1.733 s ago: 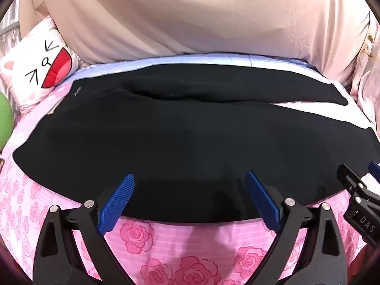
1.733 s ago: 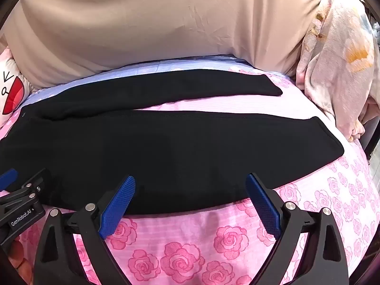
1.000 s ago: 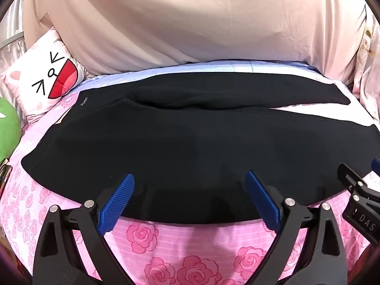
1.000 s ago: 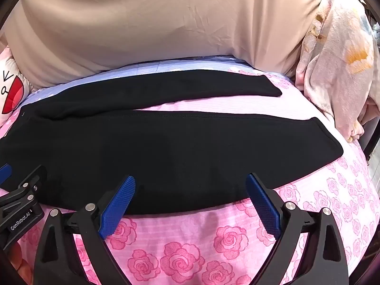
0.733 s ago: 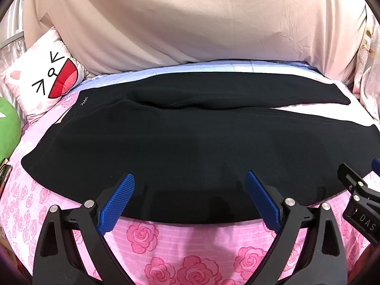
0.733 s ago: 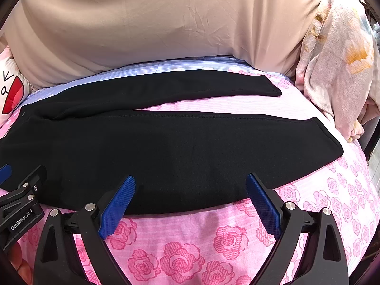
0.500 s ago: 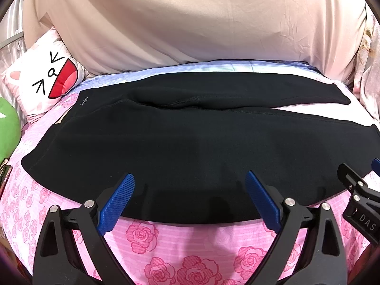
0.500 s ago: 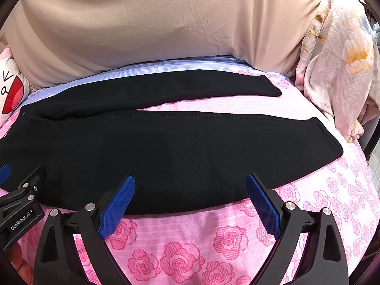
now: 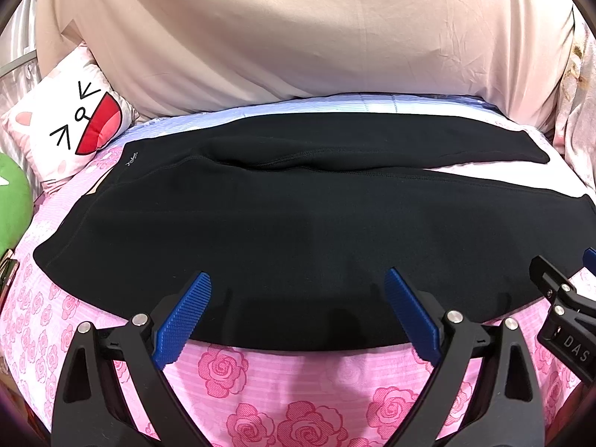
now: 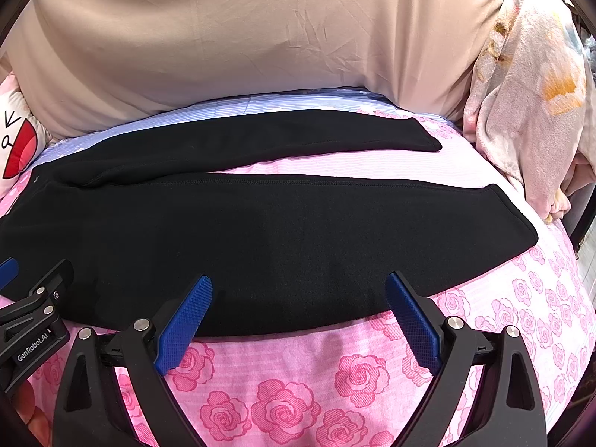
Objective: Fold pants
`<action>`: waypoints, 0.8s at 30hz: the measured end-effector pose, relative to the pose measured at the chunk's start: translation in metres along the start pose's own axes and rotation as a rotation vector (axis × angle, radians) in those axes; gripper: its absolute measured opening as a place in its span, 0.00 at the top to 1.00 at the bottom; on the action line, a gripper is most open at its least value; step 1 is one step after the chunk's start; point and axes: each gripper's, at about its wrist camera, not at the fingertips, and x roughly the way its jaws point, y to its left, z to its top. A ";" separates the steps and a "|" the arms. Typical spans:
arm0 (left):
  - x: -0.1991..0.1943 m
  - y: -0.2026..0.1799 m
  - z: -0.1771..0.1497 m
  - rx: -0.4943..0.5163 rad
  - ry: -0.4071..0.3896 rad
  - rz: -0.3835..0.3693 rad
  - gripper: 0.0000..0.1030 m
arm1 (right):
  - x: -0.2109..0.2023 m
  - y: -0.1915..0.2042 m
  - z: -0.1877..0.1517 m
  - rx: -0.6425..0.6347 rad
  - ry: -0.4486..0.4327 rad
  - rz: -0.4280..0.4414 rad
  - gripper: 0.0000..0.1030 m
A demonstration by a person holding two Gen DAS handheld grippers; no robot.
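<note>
Black pants lie flat across a pink rose-print bed sheet, waistband at the left, legs spread apart toward the right. The far leg lies behind the near leg. My left gripper is open and empty, hovering over the pants' near edge around the hip. My right gripper is open and empty over the near leg's near edge. Each gripper shows at the other view's side edge: the right one, the left one.
A beige draped sheet rises behind the bed. A white cartoon-face pillow and a green plush sit at the left. A bunched floral blanket lies at the right. The bed's right edge drops off.
The left wrist view pulled back and rose slightly early on, then held. The right gripper has stayed still. Both stay open; the pants have not moved.
</note>
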 end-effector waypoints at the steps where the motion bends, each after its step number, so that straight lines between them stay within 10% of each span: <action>1: 0.000 0.000 0.000 -0.001 0.000 0.001 0.10 | 0.000 0.000 0.000 0.000 0.000 0.000 0.10; 24: 0.000 0.001 -0.002 0.001 -0.003 -0.001 0.10 | -0.001 0.001 0.001 0.000 0.001 0.001 0.10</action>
